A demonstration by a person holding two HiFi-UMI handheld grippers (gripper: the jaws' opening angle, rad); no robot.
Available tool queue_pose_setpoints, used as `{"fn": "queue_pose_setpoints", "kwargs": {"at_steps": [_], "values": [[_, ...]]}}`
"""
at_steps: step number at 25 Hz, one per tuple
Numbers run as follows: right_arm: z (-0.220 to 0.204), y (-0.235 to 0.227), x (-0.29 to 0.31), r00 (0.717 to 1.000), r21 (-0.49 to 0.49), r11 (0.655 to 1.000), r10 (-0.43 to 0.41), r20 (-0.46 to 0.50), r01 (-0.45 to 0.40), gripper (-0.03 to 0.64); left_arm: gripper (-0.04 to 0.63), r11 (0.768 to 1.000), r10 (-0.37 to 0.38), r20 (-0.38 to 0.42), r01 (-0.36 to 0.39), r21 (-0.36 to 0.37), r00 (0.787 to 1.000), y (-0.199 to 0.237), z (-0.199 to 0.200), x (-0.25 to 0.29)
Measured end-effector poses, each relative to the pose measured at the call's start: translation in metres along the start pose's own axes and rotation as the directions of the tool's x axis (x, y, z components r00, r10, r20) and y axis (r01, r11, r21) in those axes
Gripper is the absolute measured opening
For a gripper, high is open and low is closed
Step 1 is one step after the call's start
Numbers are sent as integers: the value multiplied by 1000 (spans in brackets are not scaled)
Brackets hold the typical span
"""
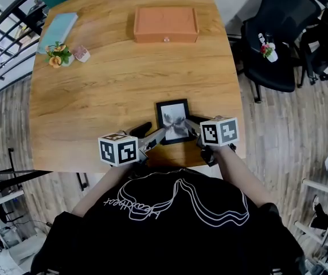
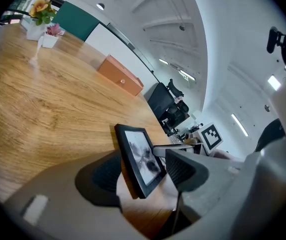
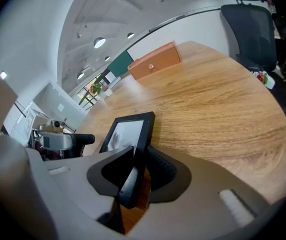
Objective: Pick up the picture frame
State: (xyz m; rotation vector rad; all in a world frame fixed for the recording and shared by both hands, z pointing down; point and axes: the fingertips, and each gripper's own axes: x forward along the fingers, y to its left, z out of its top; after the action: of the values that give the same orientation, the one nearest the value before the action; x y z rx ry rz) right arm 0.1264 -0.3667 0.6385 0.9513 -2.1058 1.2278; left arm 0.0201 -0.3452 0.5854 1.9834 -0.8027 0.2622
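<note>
2 grippers work at the near edge of the wooden table (image 1: 124,79), both reaching to the picture frame (image 1: 171,114), a small black frame with a grey print, tilted up close to that edge. The right gripper (image 3: 137,170) comes in at the frame's near right corner, and its 2 jaws are pinched on the frame's side edge, 1 pad on the glass face and 1 on the back. The left gripper (image 2: 142,173) comes in at the frame's near left; its jaws are spread wide with the frame's lower corner standing between them, the front pad just beside the glass. Whether either pad touches cannot be told. Beyond the frame and well apart from it lies an orange box (image 1: 166,24). Far to the frame's left stand a small flower pot (image 1: 58,54) and a pink pot (image 1: 81,53) just beside it, with a flat teal item (image 1: 58,30) behind them. Off the table, far right of the frame, stands a black office chair (image 1: 281,33).
</note>
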Motion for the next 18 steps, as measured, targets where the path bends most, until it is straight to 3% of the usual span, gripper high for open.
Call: {"fn": "queue_pose_setpoints", "kwargs": {"at_steps": [18], "values": [[2, -1, 2, 984, 169, 972, 174, -39, -165, 106, 262, 1000, 15, -95, -16, -14, 995, 4, -15, 40]]}}
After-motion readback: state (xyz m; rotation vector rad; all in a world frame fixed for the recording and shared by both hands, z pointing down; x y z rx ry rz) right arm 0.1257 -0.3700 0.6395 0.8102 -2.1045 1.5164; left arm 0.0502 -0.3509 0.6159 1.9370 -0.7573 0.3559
